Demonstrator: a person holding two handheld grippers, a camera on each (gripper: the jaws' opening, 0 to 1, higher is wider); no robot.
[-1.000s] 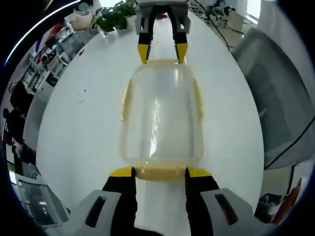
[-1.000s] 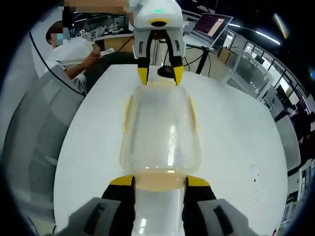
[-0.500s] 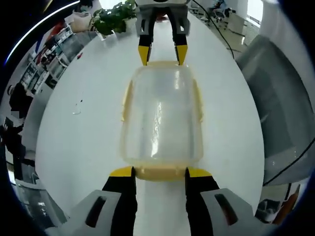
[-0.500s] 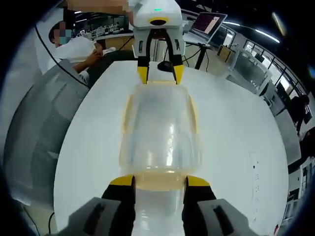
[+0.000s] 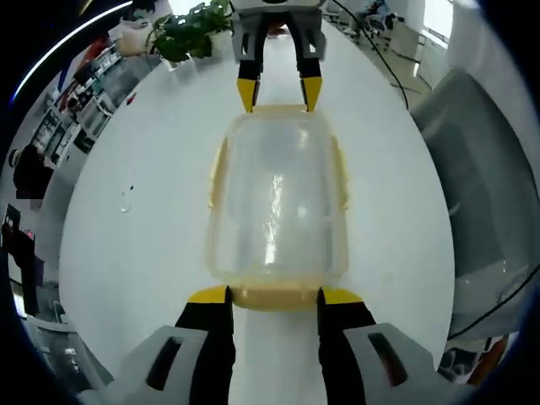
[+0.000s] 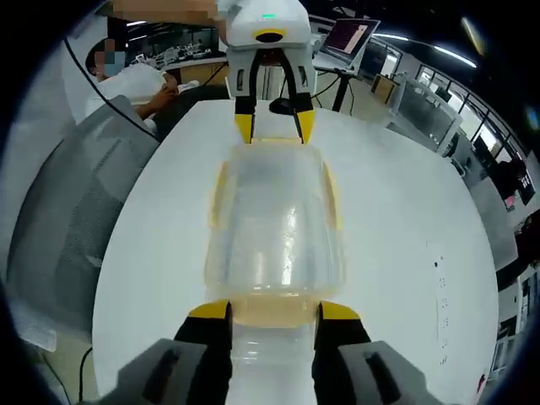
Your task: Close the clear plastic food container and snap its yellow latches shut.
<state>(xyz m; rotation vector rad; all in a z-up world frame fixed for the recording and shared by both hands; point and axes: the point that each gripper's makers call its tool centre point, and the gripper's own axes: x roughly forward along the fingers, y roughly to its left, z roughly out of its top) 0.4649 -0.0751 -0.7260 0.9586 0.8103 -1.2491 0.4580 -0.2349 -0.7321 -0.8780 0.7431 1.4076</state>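
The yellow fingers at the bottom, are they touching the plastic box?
Touching. In the left gripper view, the left gripper has its yellow fingers pressed against the yellow latch at the near end of the clear container, with no gap visible.

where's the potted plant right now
In the left gripper view the potted plant sits at the far end of the white table, up and left of the right tool that meets the clear container at its far end.

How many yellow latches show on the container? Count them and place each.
4: on the container, one at the left gripper, one at the right gripper, one along each long side.
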